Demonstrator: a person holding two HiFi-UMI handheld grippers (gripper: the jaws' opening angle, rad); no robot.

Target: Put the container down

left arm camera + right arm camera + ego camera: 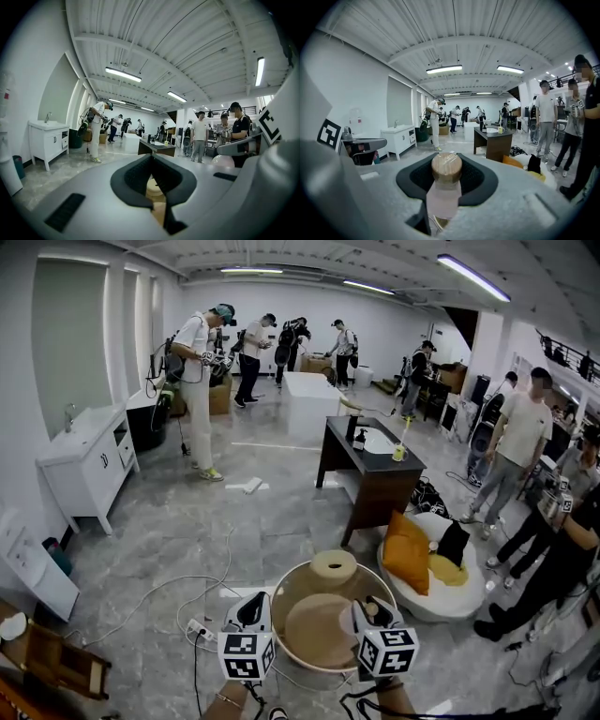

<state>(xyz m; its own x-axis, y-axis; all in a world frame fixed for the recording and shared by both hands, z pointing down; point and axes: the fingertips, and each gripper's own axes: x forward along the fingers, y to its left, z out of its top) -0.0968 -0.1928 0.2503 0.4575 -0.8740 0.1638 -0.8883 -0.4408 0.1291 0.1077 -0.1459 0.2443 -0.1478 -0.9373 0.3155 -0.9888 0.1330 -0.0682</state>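
A large round clear container [292, 589] hangs in front of me above the floor, with a wooden disc [317, 629] inside it and a pale wooden cylinder [333, 568] at its far edge. My left gripper [255, 607] grips its near left rim and my right gripper [373, 611] its near right rim. In the right gripper view a translucent wall [442, 199] stands between the jaws, with the wooden cylinder [446, 167] above it. In the left gripper view only a pale strip of the container [156, 188] shows through the narrow gap.
Grey tiled floor below carries cables and a power strip [200, 629]. A white round seat [461, 601] with an orange cushion [406, 550] is at the right, a dark sink cabinet [370, 474] is ahead and a white cabinet [89, 465] at the left. Several people stand around.
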